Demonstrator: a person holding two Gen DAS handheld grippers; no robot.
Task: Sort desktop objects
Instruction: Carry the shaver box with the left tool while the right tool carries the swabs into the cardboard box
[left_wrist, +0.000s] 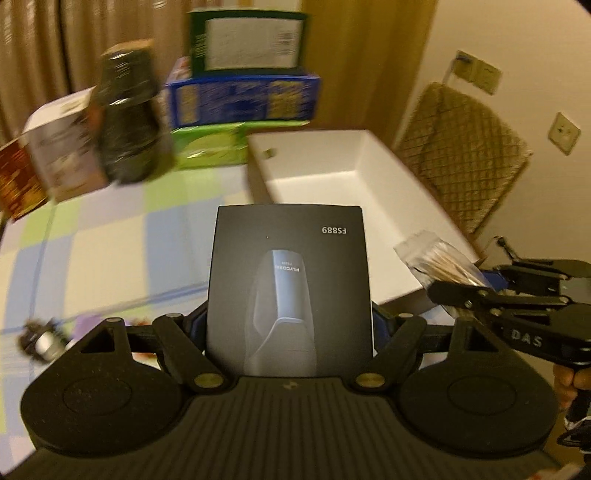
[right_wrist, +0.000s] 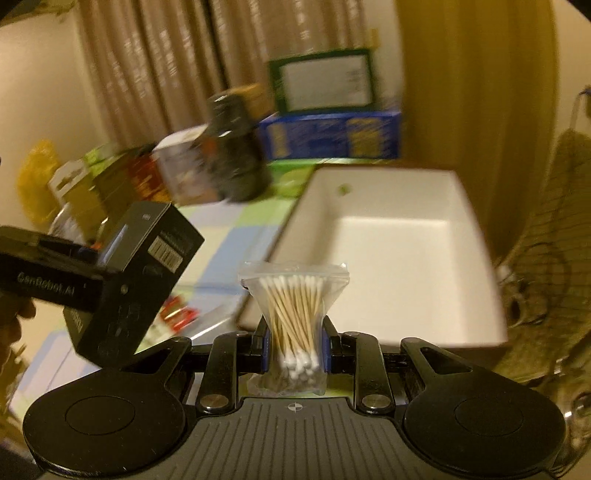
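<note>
Two grippers hang above a checked surface, each with a load: the left gripper has its fingers clamped on the sides of a black shaver box marked FS889, and the right gripper has its fingers pinched tight on a clear bag of cotton swabs. Much else is smeared by blur. A dark round container and the boxes beside it cannot be read, and a small dark-and-silver object at the left edge of the surface is too blurred to name. The left fingers sit mostly behind the shaver box, with only blue pads peeping out at its sides. A hand shows only in part at the right border. Just beyond the held things stands a white open bin (a small green fleck on its inner wall). Stacked green and blue cartons back the surface, before beige curtains, a cream wall with switch plates and a quilted tan chair back
</note>
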